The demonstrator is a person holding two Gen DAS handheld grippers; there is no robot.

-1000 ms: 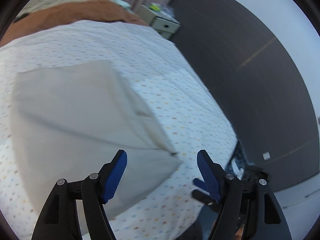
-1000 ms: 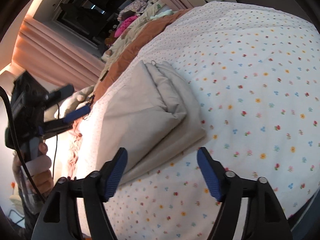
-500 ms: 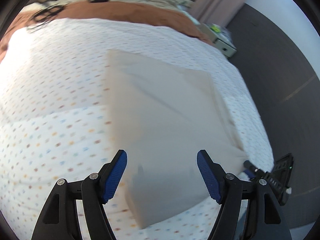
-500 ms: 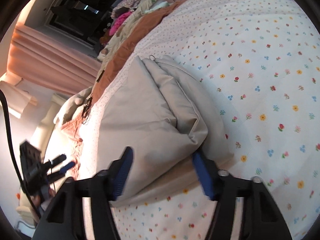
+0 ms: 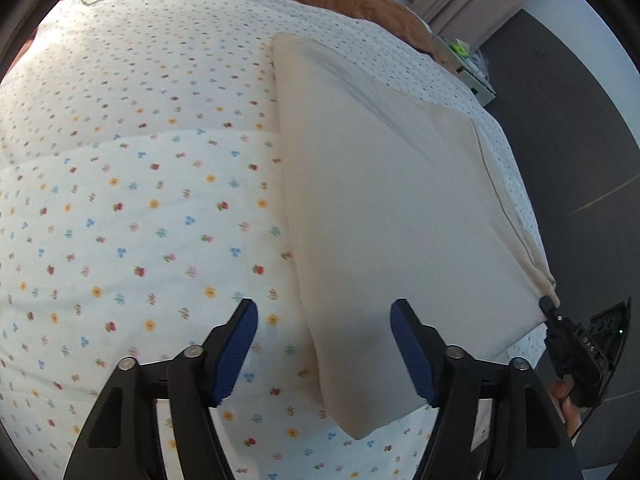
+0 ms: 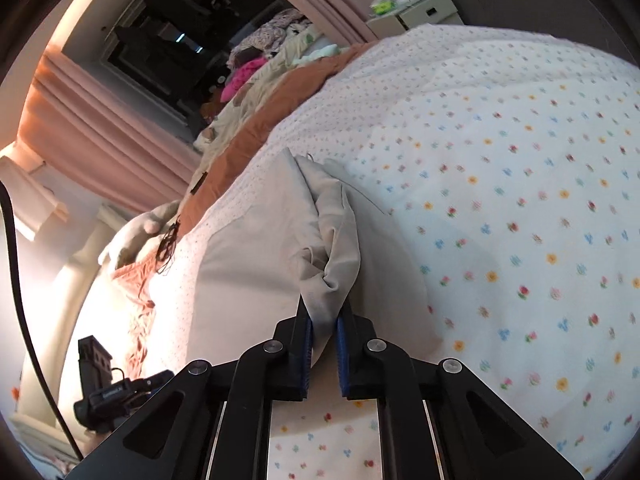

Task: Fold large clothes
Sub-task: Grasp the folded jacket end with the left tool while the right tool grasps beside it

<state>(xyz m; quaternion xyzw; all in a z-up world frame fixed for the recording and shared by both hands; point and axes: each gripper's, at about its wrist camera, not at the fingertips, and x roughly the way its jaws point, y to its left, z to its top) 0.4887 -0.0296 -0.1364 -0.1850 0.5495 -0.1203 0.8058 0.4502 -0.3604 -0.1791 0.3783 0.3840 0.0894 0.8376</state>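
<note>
Folded beige fabric garment (image 5: 392, 208) lies flat on the bed with white flower-dotted sheet (image 5: 132, 184), on the sheet's right part in the left wrist view. Left claw (image 5: 324, 346) hangs over the garment's near left corner, jaws apart and just been closing a bit, blue pads (image 5: 236, 348) not pressing cloth; one pad over sheet, other over garment. Right claw (image 6: 324, 336) jaws have just been closing and are now clamped on a bunched fold of the garment's (image 6: 256, 248) near edge. Rust-brown blanket (image 5: 360, 4) beyond the garment. Cream bedside cabinet (image 6: 416, 10) past the bed's far corner.
</note>
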